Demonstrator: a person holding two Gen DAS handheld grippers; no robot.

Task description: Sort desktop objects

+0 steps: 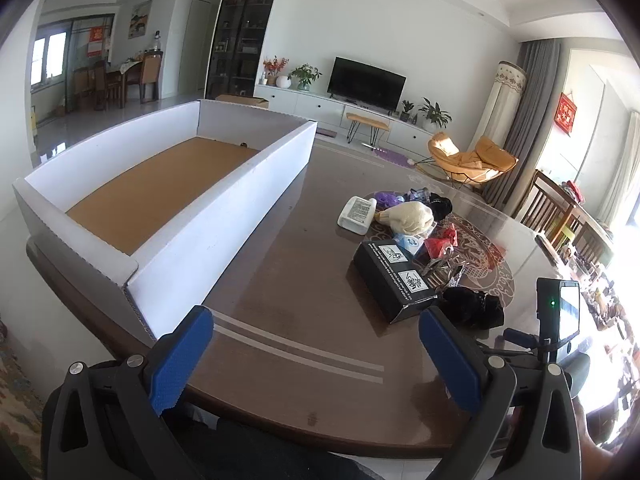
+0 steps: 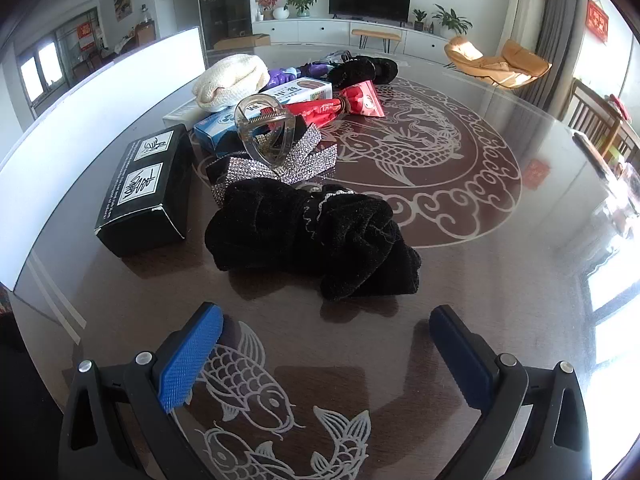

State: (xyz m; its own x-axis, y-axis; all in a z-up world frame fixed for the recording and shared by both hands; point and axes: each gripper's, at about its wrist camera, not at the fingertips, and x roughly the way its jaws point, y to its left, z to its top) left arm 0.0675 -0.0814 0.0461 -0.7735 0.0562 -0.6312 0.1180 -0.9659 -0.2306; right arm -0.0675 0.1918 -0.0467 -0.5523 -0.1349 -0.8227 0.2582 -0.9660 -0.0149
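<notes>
A pile of small objects lies on the dark table [image 1: 280, 280]. It includes a black box [image 1: 394, 280] [image 2: 148, 188], a black velvet bow [image 2: 312, 236] [image 1: 474, 306], a clear hair claw [image 2: 268, 132] on a rhinestone bow [image 2: 296, 160], a cream knit item [image 2: 232, 80] [image 1: 408, 218], red packets [image 2: 340, 106], a blue-and-white packet [image 2: 224, 128] and a white bottle [image 1: 358, 214]. An empty white cardboard box [image 1: 192, 224] with a brown floor stands at the left. My left gripper [image 1: 316, 356] is open near the table's front edge. My right gripper [image 2: 326, 350] is open just in front of the black bow.
The right gripper's body with a small screen [image 1: 560, 320] shows at the right of the left wrist view. The white box wall [image 2: 100, 96] runs along the left of the right wrist view. Wooden chairs [image 1: 556, 208] stand beyond the table's right edge.
</notes>
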